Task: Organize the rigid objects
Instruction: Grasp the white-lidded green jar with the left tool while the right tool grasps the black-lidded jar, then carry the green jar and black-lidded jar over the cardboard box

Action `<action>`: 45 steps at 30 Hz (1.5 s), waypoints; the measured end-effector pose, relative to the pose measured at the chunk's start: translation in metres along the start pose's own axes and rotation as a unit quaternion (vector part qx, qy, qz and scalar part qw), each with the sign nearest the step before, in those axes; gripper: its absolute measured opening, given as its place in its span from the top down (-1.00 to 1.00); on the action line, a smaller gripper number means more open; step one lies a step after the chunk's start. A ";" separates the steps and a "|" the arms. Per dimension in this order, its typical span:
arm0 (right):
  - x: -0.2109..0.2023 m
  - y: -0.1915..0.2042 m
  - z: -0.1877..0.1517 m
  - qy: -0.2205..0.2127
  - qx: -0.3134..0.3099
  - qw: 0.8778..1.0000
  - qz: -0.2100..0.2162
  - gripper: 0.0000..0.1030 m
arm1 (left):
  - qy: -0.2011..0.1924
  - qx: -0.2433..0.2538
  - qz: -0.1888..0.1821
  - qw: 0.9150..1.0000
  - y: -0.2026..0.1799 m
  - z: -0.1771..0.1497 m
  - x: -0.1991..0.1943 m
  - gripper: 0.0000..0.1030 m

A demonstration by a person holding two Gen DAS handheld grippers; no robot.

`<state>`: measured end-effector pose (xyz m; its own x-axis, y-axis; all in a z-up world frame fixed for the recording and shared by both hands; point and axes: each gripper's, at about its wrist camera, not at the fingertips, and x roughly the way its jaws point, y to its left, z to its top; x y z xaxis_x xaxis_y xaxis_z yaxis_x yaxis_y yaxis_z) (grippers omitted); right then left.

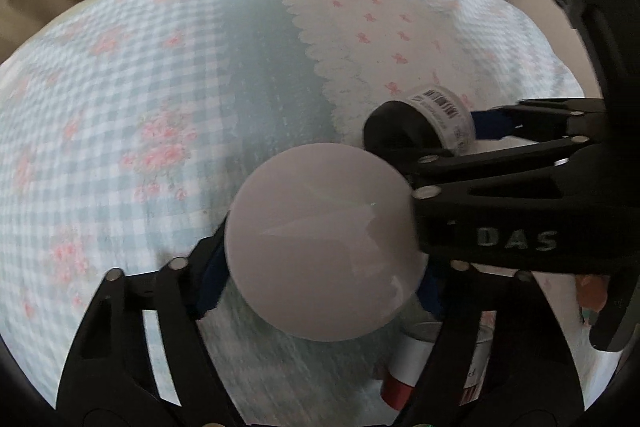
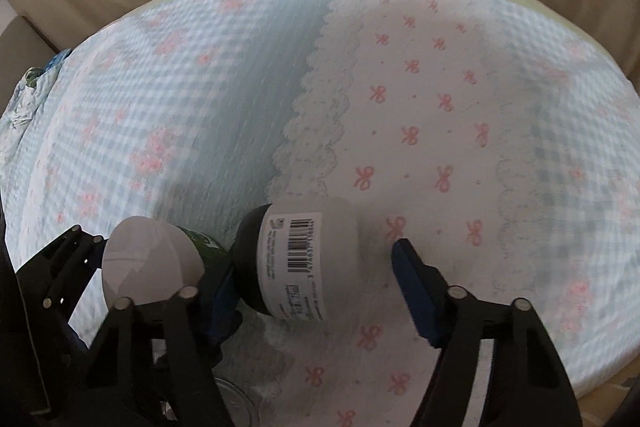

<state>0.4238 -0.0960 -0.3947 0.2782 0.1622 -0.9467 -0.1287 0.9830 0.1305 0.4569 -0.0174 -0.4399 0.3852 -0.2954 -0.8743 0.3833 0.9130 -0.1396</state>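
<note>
While the left gripper (image 1: 320, 287) is reaching down over the white-lidded can (image 1: 324, 243), the left wrist view is showing that can standing on the patterned cover (image 1: 120, 107), in its near half and well away from its far edge. The two blue pads are sitting just at either side of the lid. The lid is hiding the contact, so I cannot tell whether they are squeezing the can or only flanking it. A grip taken under a wide lid is risking a slide, and the soft cover is giving the can little steady footing, so it may tip toward the red-and-white can (image 1: 404, 367) lying just beside it. In the right wrist view, the right gripper (image 2: 316, 255) is straddling the barcode bottle (image 2: 296, 259), which is lying on its side on the bow-printed part of the cover, again far from the far edge. Its jaws are standing fairly wide: one pad is touching the black cap (image 2: 248, 259), while the other pad (image 2: 416, 287) is standing clear of the bottle's pale end. A closing squeeze along that length is likely pushing the round bottle sideways, or rolling it into the neighbouring can, since the two grippers are working close together.
</note>
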 end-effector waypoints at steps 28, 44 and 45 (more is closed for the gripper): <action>-0.095 0.009 -0.008 -0.043 0.024 0.999 0.008 0.02 | -0.040 -0.021 0.005 0.999 -0.008 0.008 -0.118 -0.35; -0.283 0.029 -0.070 -0.084 0.072 0.994 0.011 0.02 | -0.067 -0.032 -0.004 0.997 -0.061 -0.007 -0.299 -0.35; -0.292 0.028 -0.076 -0.087 0.075 0.993 0.013 0.02 | -0.069 -0.031 -0.004 0.997 -0.067 -0.009 -0.306 -0.35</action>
<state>0.2665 -0.1227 -0.1368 0.4378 0.1864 -0.8795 0.0023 0.9780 0.2084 0.3058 0.0147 -0.1668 0.4965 -0.3340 -0.8012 0.3354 0.9251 -0.1778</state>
